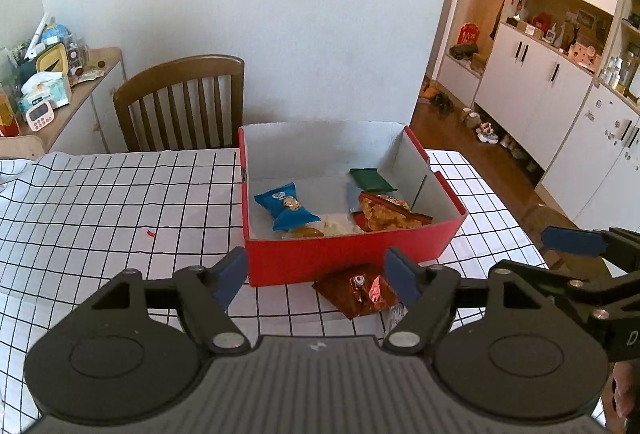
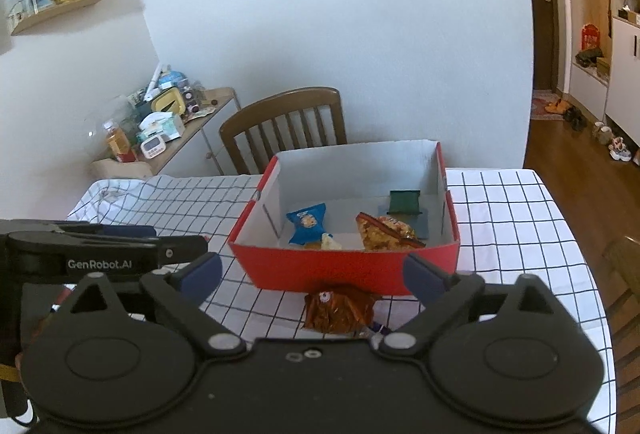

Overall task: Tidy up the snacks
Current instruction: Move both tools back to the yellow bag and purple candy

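A brown foil pack (image 1: 357,294) lies on the checked bench (image 1: 100,202) just in front of the red box (image 1: 344,254), touching or nearly touching its near wall, with a small scrap of wrapper (image 2: 376,330) beside it. The left gripper (image 1: 316,276) hangs over it, jaws apart and holding nothing; the right gripper (image 2: 312,276) hangs alongside, jaws apart too. Inside the white-lined box lie a blue cookie pack (image 1: 286,206) at the left, a green pack (image 1: 372,180) toward the far right, an orange-red chip bag (image 1: 390,214) in front of it, and a pale snack (image 1: 338,226) near the front wall. A wooden chair (image 1: 184,102) stands behind the bench.
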